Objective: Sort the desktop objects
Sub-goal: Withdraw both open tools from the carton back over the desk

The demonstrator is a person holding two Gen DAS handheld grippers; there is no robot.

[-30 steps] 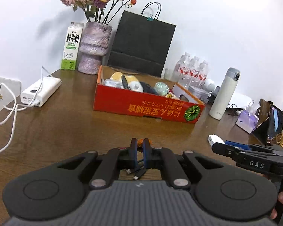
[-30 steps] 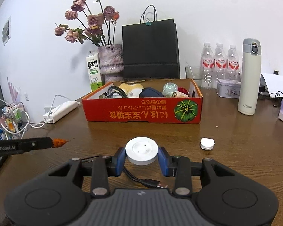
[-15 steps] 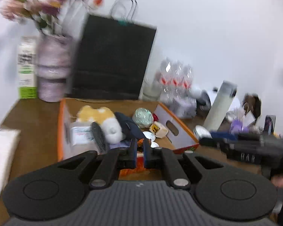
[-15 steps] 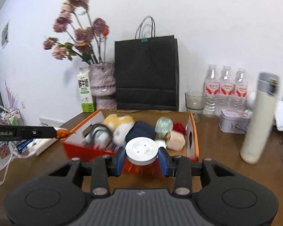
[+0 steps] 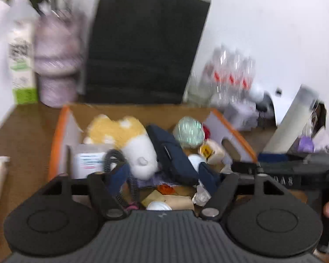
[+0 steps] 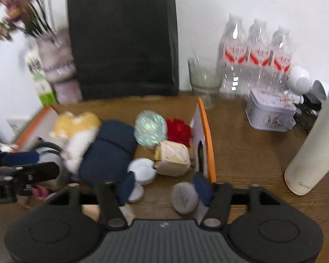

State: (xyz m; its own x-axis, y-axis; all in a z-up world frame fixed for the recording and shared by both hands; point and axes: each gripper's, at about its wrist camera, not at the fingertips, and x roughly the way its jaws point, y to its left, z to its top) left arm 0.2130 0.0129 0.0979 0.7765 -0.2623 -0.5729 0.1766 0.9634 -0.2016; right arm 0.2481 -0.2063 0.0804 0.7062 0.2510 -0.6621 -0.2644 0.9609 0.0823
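My left gripper (image 5: 164,175) hangs over the orange-rimmed cardboard box (image 5: 57,135), its jaws opening and nothing pressed between them. A small orange piece (image 5: 164,189) lies loose in the box just below them, beside a black cable (image 5: 132,186). My right gripper (image 6: 164,187) is over the same box (image 6: 206,135) near its right wall, jaws opening. The white round disc (image 6: 183,197) sits tilted against the right finger, free of the left one. Each gripper shows at the edge of the other's view, the right gripper (image 5: 285,171) and the left gripper (image 6: 22,171).
The box holds a yellow-white plush (image 6: 76,129), a navy pouch (image 6: 107,153), a glittery ball (image 6: 150,129), a wrapped cube (image 6: 173,157) and white discs (image 6: 142,171). Behind stand a black paper bag (image 6: 122,39), a vase (image 6: 57,65), water bottles (image 6: 256,54), a tin (image 6: 269,114) and a white flask (image 6: 313,149).
Both grippers moved from the bare tabletop forward to above the box. The left jaws, shut on the orange-tipped cable, have parted; the right jaws have let go of the white disc.
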